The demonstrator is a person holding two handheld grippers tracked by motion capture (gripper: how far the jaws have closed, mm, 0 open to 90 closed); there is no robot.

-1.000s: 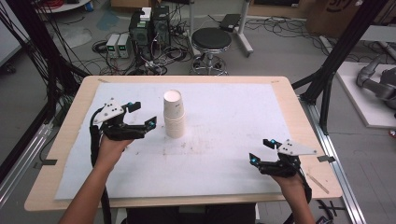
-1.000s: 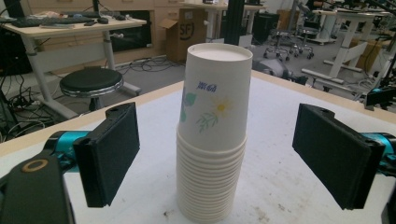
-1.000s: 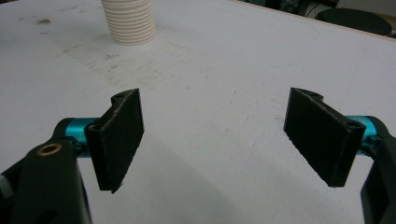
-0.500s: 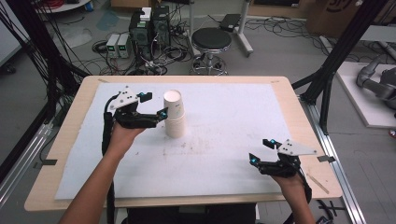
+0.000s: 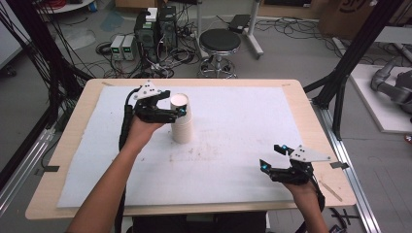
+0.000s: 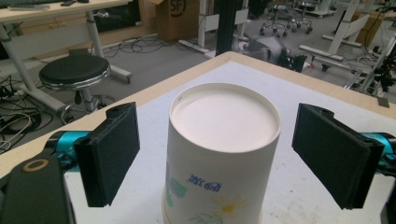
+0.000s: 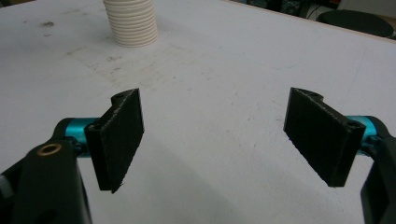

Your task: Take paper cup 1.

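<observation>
A stack of white paper cups stands upside down on the white mat, left of the middle. My left gripper is open at the stack's top, one jaw on each side and neither touching. In the left gripper view the top cup, printed with a flower and blue lettering, sits between the open jaws of the left gripper. My right gripper is open near the front right of the mat, holding nothing. In the right gripper view the right gripper points at bare mat, with the ribbed cup stack far off at the upper left.
A white mat covers most of the wooden table. Faint smudges mark the mat beside the cups. Beyond the far edge stand a black stool and cabled electronics boxes. Black frame posts rise at both sides.
My left gripper has moved right and forward from the left of the cup stack, and its open jaws now straddle the stack's top. The right gripper has stayed still.
</observation>
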